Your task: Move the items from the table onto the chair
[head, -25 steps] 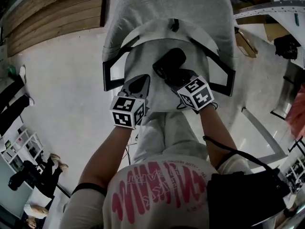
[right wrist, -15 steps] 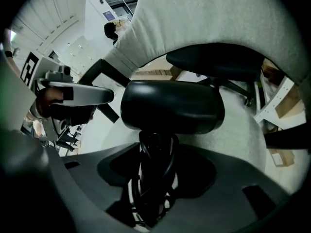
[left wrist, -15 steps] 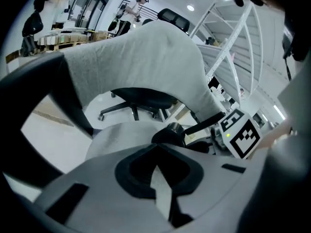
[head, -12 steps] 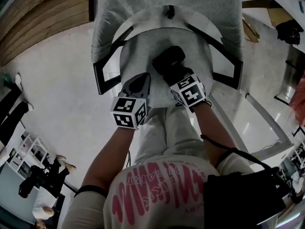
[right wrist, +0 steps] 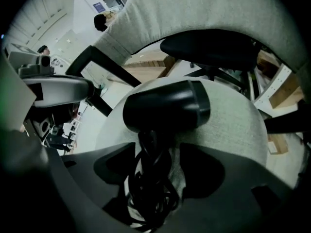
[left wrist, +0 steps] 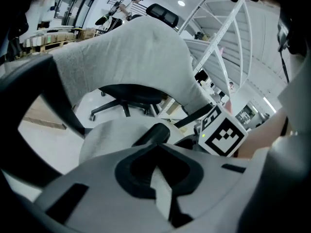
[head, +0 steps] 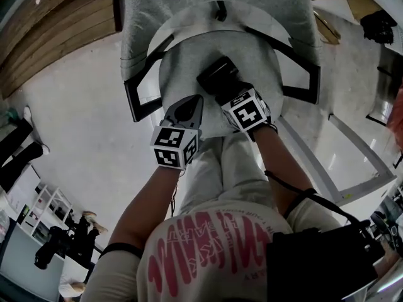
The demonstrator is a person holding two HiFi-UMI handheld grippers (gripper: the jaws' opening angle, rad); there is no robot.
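The head view looks steeply down from above the person onto the chair seat, which fills mid-frame. The left gripper view sits low and close at the seat's near left edge, facing far toward the backrest. The right gripper view sits low at the near right, facing the same way. All three views share the seat and backrest.

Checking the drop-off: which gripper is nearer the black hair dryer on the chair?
Right. The right gripper straddles the handle of the hair dryer, jaws opening; the left gripper hovers apart, to its left, over the front of the chair seat.
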